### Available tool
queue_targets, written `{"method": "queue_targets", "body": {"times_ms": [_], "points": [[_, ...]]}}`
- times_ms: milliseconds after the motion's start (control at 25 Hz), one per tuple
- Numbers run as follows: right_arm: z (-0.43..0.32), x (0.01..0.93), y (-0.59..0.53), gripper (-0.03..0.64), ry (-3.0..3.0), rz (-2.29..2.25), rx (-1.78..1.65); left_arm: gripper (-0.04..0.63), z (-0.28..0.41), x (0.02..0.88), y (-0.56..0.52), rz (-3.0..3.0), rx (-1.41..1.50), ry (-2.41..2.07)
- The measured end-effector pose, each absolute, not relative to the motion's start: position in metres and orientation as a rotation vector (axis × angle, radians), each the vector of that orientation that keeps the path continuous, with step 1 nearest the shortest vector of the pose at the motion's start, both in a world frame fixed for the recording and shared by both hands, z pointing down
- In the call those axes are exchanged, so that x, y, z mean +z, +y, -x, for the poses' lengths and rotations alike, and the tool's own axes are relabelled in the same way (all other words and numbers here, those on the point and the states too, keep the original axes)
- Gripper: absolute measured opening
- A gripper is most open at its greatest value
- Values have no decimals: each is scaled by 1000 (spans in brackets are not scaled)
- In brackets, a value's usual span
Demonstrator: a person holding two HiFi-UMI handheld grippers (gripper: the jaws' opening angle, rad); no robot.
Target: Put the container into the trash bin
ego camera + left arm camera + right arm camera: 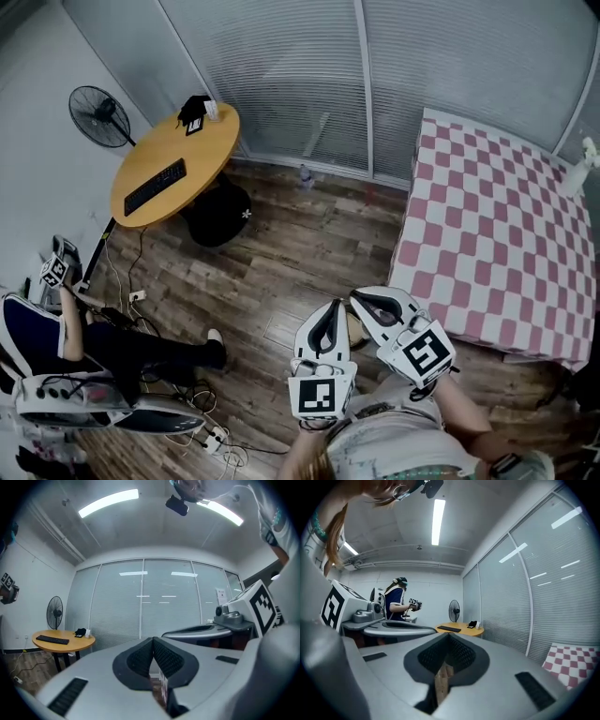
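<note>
holding my left gripper [334,306] beside my right gripper [358,298], i have both sets of jaws pressed together, empty. ceiling lamps [108,502] show only in the gripper views.

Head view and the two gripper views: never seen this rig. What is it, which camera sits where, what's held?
No robot: a person holds a two-finger tool in each hand, the left gripper and right gripper. The head view looks down from the person's head; each gripper view looks along that tool's own fingers. Both pairs are closed, with nothing held. Below are a wooden floor, a round table bearing a keyboard, a pink checked cloth and another seated person.
</note>
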State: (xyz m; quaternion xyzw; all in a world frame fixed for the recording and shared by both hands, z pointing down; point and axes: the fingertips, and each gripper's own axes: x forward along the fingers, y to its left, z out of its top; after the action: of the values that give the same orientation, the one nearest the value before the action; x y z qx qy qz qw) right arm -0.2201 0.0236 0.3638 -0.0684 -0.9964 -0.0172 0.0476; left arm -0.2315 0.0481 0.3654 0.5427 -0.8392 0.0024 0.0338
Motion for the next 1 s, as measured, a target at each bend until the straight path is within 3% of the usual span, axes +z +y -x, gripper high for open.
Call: {"method": "queue_targets", "body": {"times_ms": [120,360,1000], "points": [[194,370,11,-6,-3061,199,-91,14,207,375,32,-1698,5,-2594],[220,374,28,-6,-3055,200,-144,14,237,385,44,-1697,-17,-2574],[209,373,35,-6,-3064,200,-131,14,231,389,54,-1676,29,-2592]]}}
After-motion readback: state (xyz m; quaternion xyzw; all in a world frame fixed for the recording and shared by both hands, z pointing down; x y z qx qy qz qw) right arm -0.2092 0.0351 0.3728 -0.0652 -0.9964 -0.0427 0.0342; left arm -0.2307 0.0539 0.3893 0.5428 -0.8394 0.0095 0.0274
